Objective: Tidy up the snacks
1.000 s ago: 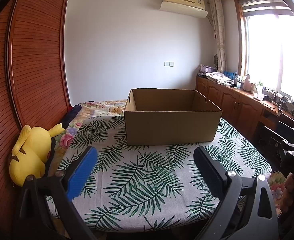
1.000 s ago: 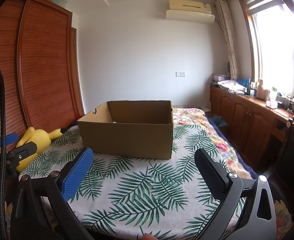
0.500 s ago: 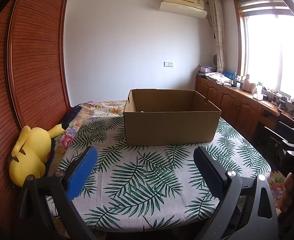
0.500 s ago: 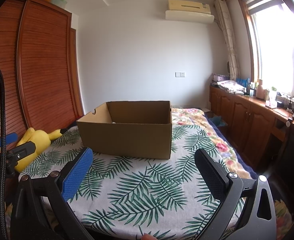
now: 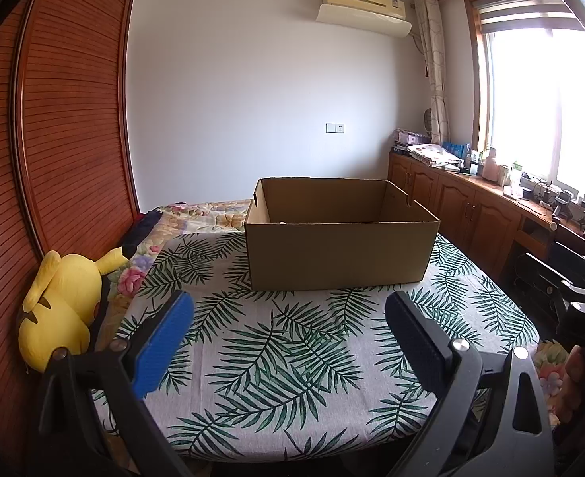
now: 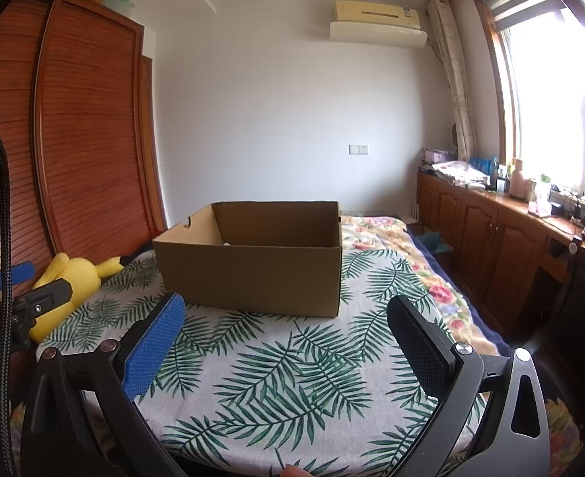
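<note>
Hovering low in frame, the left tool (image 5: 288,334) and right tool (image 6: 286,336) gape wide, holding nothing, unmoved since earlier. Beyond, centre frame, the cardboard box (image 5: 340,234) sits on the leaf-print table (image 5: 276,357). No snacks show, save perhaps a pale scrap inside; finding them comes next.

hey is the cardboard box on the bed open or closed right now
Open. The cardboard box stands upright on the leaf-print cover with no lid or flaps over it, so both views show its inner walls. Its floor is mostly hidden.
</note>
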